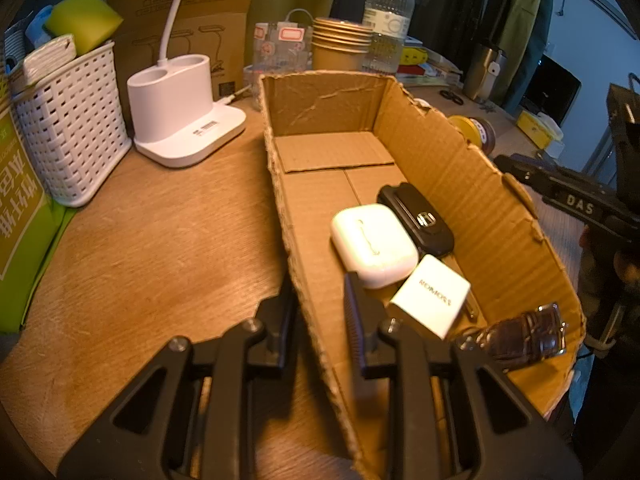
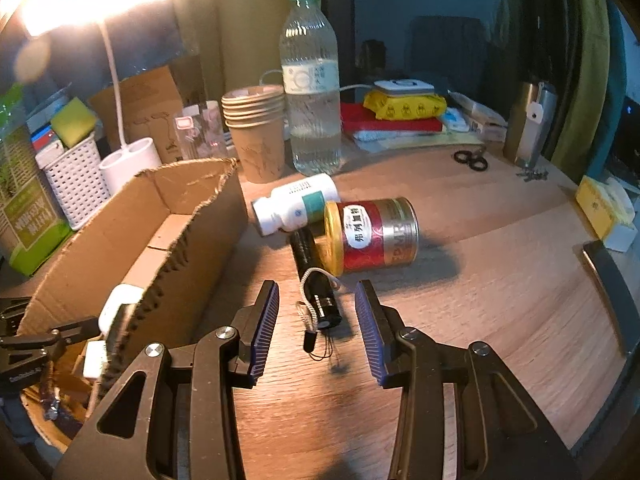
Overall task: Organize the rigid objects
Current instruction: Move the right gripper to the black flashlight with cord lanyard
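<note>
The left tool pinches the near wall of the open brown cardboard box, probably to steady it on the wooden worktop. The right tool, spread wide, hovers over the black cylindrical flashlight beside the box, seemingly to grasp it.

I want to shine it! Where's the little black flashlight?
In the right wrist view the black flashlight lies on the wooden table, just ahead of the open right gripper, against the red tin and right of the cardboard box.
</note>
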The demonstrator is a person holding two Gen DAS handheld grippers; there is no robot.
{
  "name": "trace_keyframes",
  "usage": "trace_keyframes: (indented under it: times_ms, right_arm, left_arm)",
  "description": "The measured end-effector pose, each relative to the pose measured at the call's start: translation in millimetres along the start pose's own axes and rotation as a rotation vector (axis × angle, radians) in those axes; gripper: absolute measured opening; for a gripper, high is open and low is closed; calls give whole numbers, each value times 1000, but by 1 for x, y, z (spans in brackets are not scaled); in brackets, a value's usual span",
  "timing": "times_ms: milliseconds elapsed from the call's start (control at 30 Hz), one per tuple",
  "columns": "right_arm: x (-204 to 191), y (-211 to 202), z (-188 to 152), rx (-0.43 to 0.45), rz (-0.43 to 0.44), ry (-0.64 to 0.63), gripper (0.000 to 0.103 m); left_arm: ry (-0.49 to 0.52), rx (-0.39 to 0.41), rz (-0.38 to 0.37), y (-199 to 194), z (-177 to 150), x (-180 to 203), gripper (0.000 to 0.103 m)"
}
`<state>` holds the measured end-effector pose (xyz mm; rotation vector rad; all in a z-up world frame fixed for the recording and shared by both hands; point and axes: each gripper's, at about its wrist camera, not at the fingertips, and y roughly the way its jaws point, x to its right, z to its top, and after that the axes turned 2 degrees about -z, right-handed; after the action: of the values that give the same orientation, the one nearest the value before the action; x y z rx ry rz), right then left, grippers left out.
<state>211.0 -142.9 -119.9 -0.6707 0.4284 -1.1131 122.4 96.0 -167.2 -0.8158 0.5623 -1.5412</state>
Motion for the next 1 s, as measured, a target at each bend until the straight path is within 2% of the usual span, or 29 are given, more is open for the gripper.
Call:
trace_keyframes:
  times_ms: [400,1000]
  right_arm:
    - [-2,34,3,-82,-18,-19,42]
    - [-8,61,9,-144,-13,-41,42]
  left_arm:
    - [0,0,0,0,0,0,25]
    - [0,0,0,-1,0,0,25]
